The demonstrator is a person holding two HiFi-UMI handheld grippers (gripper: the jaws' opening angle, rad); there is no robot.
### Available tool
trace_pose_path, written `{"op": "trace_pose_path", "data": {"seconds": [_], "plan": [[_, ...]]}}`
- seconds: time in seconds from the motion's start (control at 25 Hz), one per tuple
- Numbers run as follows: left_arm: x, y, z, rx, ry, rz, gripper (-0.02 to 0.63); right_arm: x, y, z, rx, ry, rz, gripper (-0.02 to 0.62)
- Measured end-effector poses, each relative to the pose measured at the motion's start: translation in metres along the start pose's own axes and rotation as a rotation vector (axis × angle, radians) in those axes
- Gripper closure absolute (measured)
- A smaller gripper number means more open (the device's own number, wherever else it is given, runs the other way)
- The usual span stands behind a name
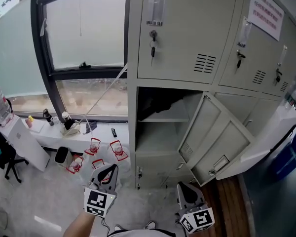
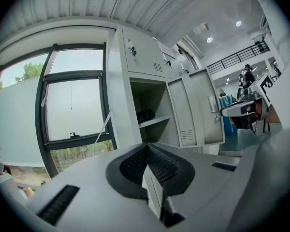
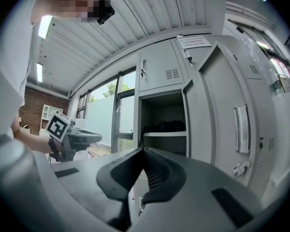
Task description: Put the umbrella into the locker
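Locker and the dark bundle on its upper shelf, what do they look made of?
Locker: painted sheet metal, pale grey, matte; punched louvre vents and the thin-edged open door suggest it. Dark bundle: likely soft black fabric, crumpled; too dim to be sure.

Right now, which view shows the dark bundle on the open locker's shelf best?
The right gripper view: the dark bundle sits nearly head-on across the shelf. The head view catches it from above, in shadow; the left gripper view shows it small and at an angle.
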State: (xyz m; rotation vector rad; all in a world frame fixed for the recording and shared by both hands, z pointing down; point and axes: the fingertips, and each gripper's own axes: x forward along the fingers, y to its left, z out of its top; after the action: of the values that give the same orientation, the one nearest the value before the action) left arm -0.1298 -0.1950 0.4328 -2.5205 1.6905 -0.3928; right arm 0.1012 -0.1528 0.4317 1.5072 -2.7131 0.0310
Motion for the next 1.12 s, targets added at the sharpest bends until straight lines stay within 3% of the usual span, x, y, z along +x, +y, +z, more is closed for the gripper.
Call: {"op": "trace_pose_path", "data": {"seconds": [0.28, 0.72, 1.12], "plan": [[-0.029, -0.001, -0.008, -0.089, -0.018, 0.041, 0.584, -0.007, -0.019, 0.006, -0.016, -0.016, -0.04, 0.578], [-0.053, 0.005, -0.003, -0.139, -0.056, 0.106, 0.584, -0.048, -0.085, 0.017, -0.011, -0.04, -0.229, 0.578], [-0.062, -0.001, -0.008, -0.19, -0.073, 0.125, 0.584, -0.057, -0.093, 0.016, 0.006, -0.039, -0.25, 0.578]]}}
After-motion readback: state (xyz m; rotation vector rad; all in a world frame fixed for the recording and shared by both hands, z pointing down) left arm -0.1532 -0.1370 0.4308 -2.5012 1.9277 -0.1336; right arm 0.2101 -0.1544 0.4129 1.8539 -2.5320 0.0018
